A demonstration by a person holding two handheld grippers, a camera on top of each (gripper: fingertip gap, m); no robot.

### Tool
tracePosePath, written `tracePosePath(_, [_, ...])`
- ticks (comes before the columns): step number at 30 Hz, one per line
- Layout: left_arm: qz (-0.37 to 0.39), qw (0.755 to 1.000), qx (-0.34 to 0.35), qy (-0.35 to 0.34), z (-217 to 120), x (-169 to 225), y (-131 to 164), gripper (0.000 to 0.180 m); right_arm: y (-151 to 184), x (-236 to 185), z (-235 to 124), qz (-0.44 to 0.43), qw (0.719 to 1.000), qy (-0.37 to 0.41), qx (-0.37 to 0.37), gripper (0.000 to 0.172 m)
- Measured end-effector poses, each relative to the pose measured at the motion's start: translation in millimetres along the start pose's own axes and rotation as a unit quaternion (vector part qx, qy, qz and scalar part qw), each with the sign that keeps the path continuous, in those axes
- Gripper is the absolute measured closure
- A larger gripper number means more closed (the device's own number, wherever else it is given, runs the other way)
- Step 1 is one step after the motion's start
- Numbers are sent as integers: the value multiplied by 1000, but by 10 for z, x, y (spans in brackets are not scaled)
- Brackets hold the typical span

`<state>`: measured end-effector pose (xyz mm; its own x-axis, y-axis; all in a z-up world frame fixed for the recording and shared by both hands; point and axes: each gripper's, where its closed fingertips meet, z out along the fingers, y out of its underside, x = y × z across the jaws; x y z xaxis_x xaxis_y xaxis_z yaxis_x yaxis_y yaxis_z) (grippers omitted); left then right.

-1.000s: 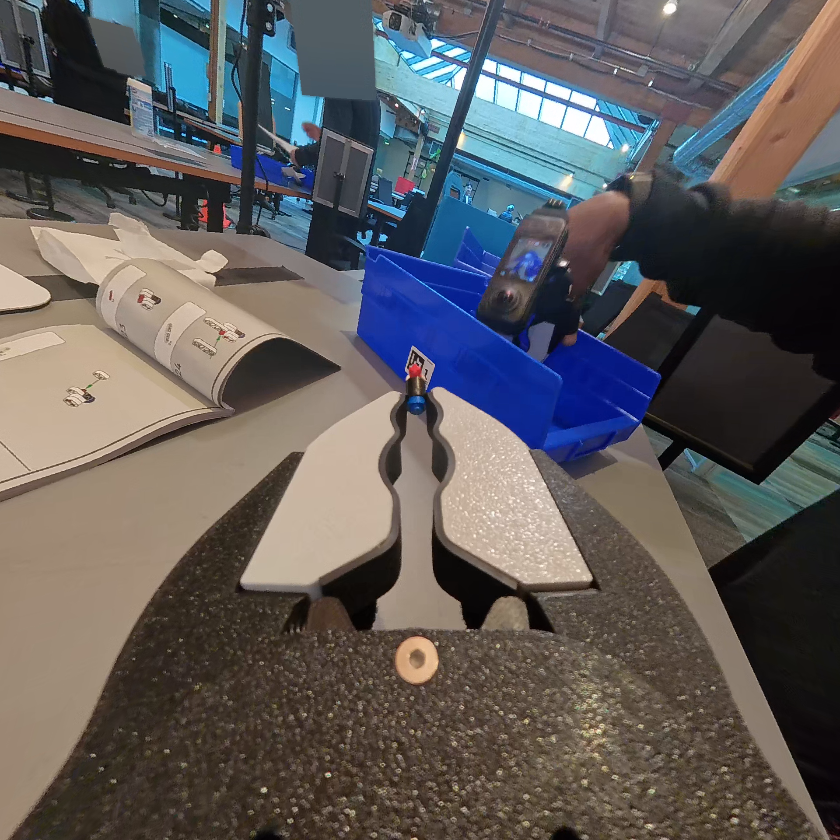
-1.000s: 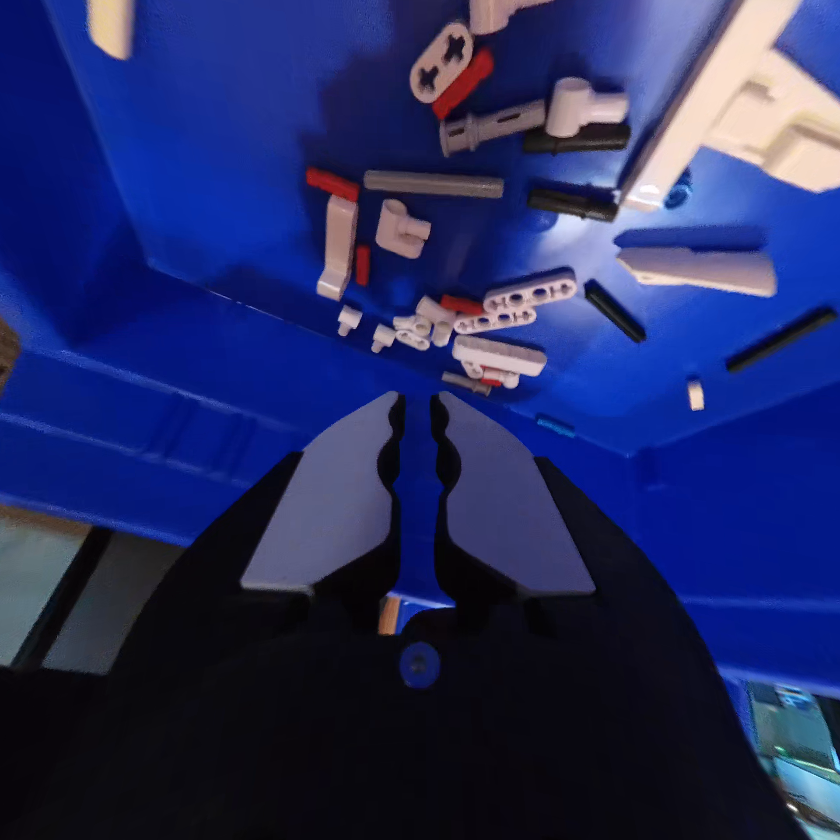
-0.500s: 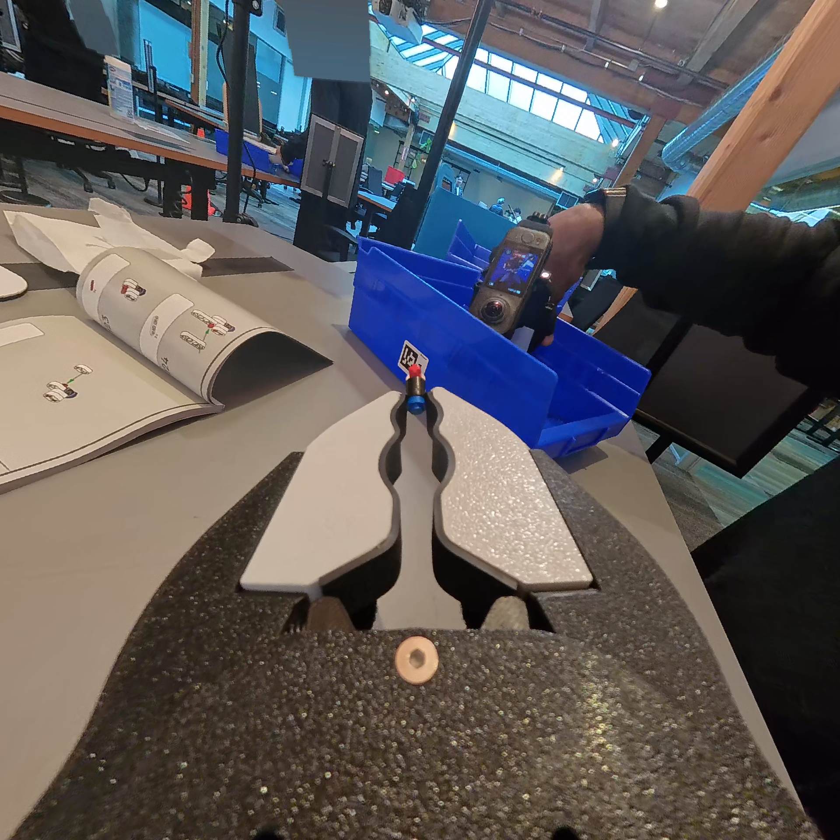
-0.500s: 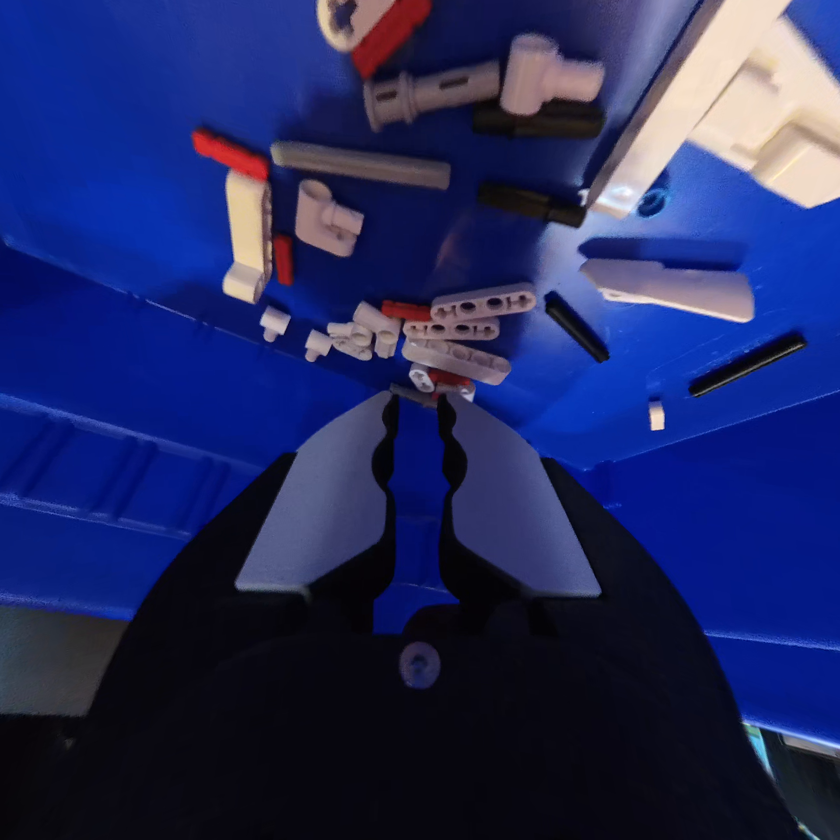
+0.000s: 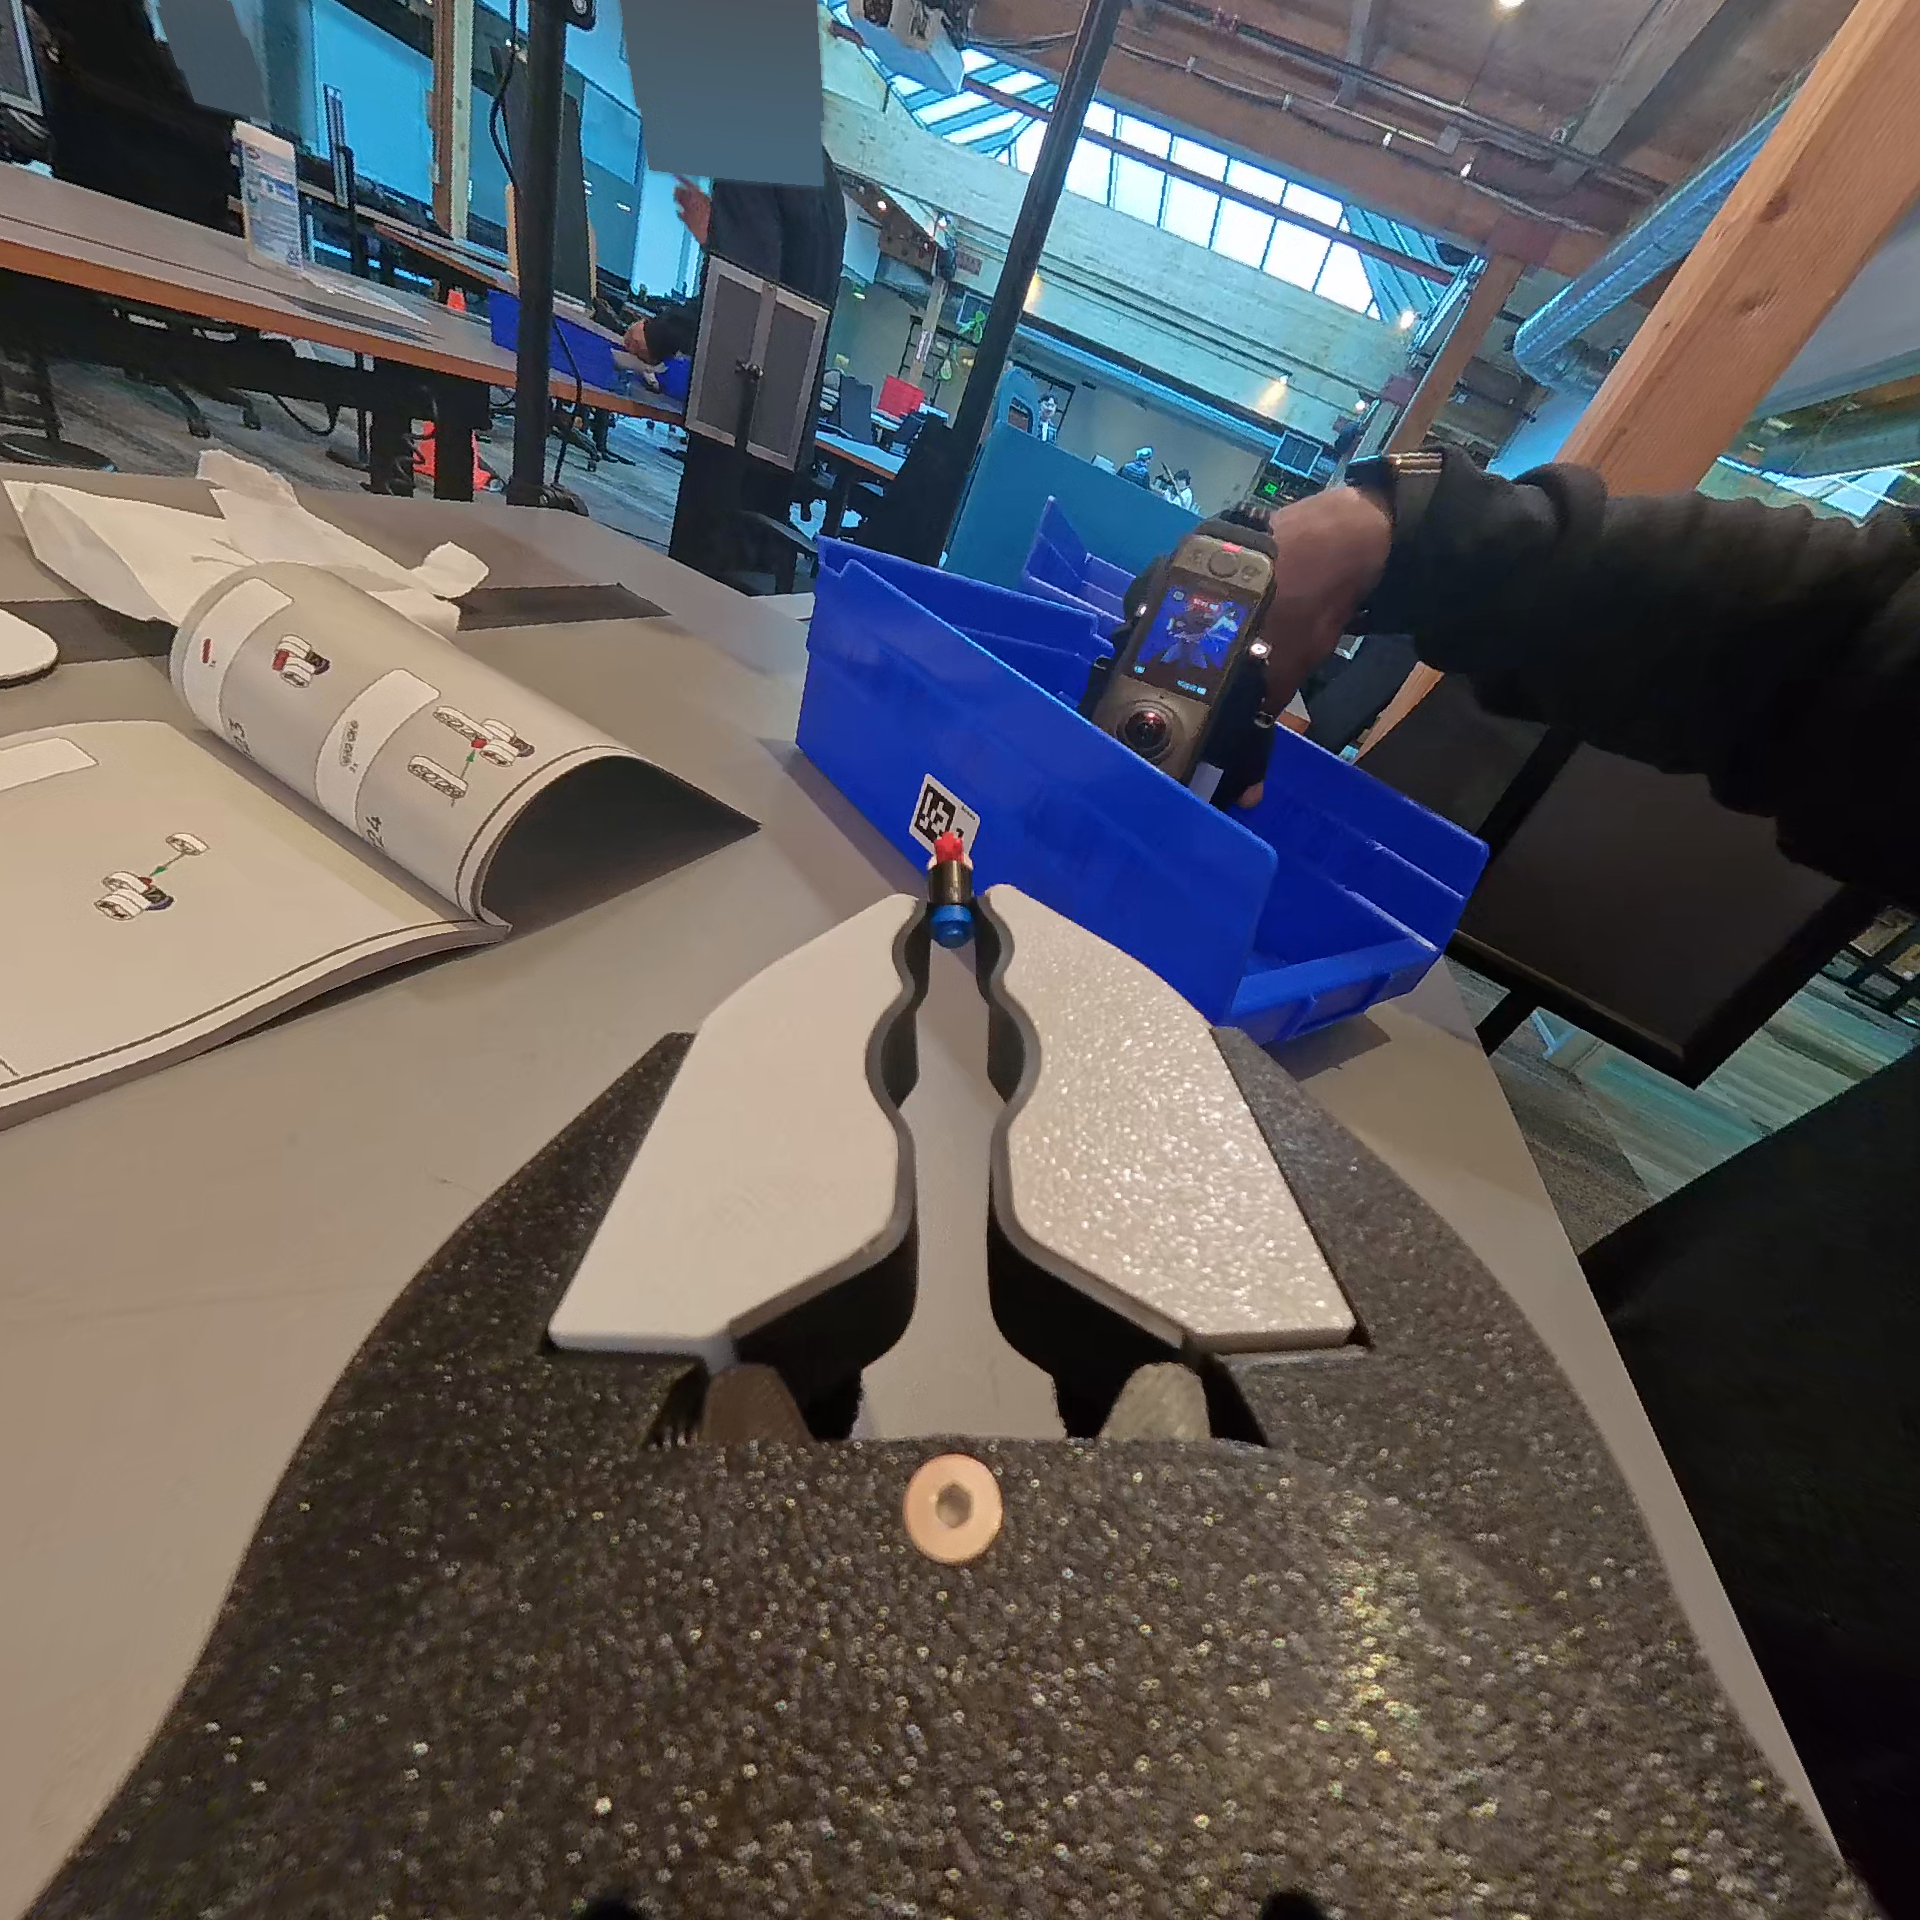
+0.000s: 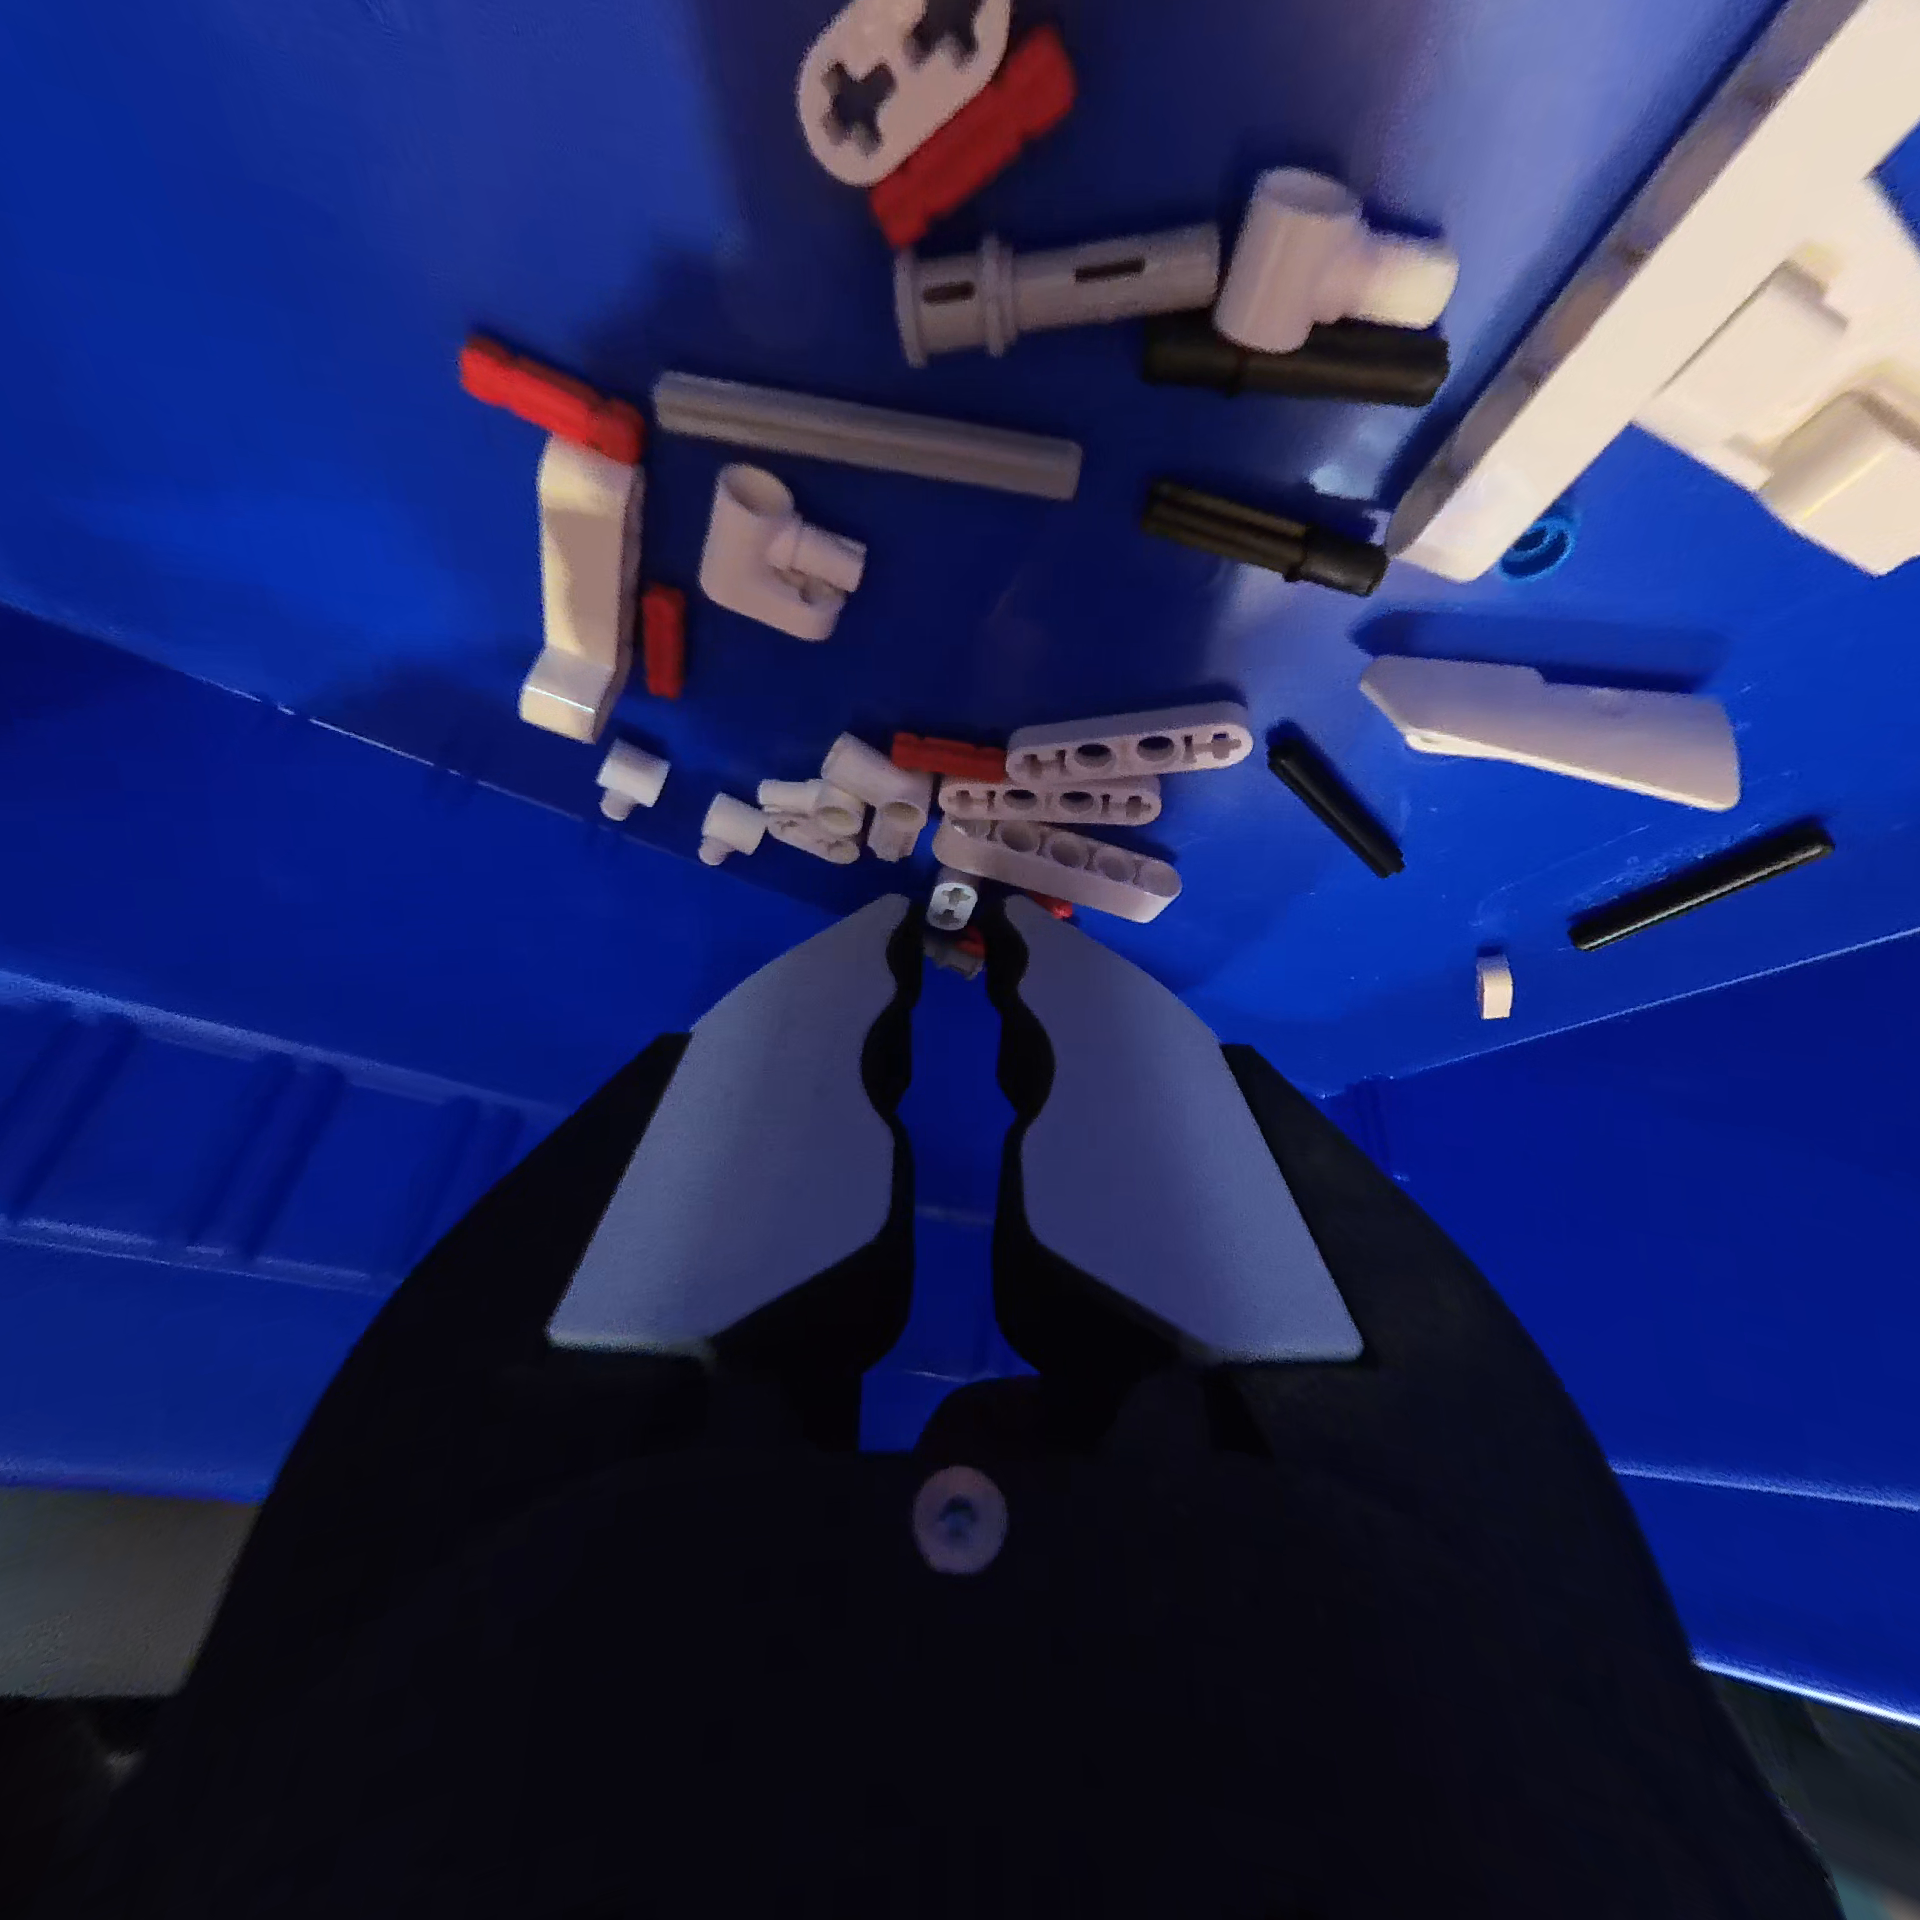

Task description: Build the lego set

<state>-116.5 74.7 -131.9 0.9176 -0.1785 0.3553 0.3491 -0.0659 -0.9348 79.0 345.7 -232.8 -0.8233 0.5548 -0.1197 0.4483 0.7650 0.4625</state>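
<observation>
Right claw [image 6: 951, 940] has gone lower into the blue bin [image 6: 312, 312] since a sec ago, & its tips now squeeze a small white piece [image 6: 953, 902] with a cross-shaped hole, at the edge of the pile. A bit of grey & red shows just under that piece, between the tips. Can't tell if that bit is part of it.

Just past the tips lie three white beams with holes [image 6: 1060, 847], some white connectors [image 6: 831, 810] & a red pin [image 6: 945, 753]. Farther off in the bin: a long grey axle [image 6: 868, 434], black pins [image 6: 1262, 535] & a big white part [image 6: 1662, 312].

Left claw [image 5: 951, 920] is closed on a small pin [image 5: 948, 888], blue at the claw end, black in the middle, red at the tip. It pokes forward over the grey counter [image 5: 260, 1247].

Left of it, an open instruction booklet [image 5: 312, 810] lies on the counter, showing drawings & step numbers. Crumpled white paper [image 5: 208, 540] sits behind it.

Bin's outer wall carries a white sticker w/ a black square code [image 5: 940, 810]. A hand [image 5: 1320, 613] in a dark sleeve holds the other tool over the bin
</observation>
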Motion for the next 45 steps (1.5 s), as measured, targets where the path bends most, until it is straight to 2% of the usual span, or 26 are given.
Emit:
tracePosePath(18, [8, 1000, 1, -5, -4, 11, 2, 173, 15, 64, 8, 108, 992, 58, -36, 164])
tracePosePath(23, [11, 1000, 2, -6, -4, 16, 1, 173, 18, 91, -182, 162, 981, 104, 20, 164])
tracePosePath(27, [10, 1000, 2, -7, -6, 12, 0, 173, -40, -19, -679, 218, 956, 149, 125, 165])
tracePosePath(32, [11, 1000, 1, -9, -2, 8, 1, 173, -535, -422, -1591, 198, 919, 180, 290, 165])
tracePosePath(35, [12, 1000, 3, -12, -4, 4, -3, 173, -974, -644, -2099, 139, 906, 192, 351, 165])
tracePosePath(37, [12, 1000, 3, -14, -9, 0, -6, 173, -1312, -760, -2309, 88, 906, 181, 372, 165])
tracePosePath(40, [7, 1000, -3, -23, -30, -7, 15, 173, -1830, -838, -2389, 23, 915, 157, 370, 165])
tracePosePath(45, [10, 999, -9, -30, -70, -14, 28, 173, -2550, -815, -2136, -16, 935, 131, 330, 165])
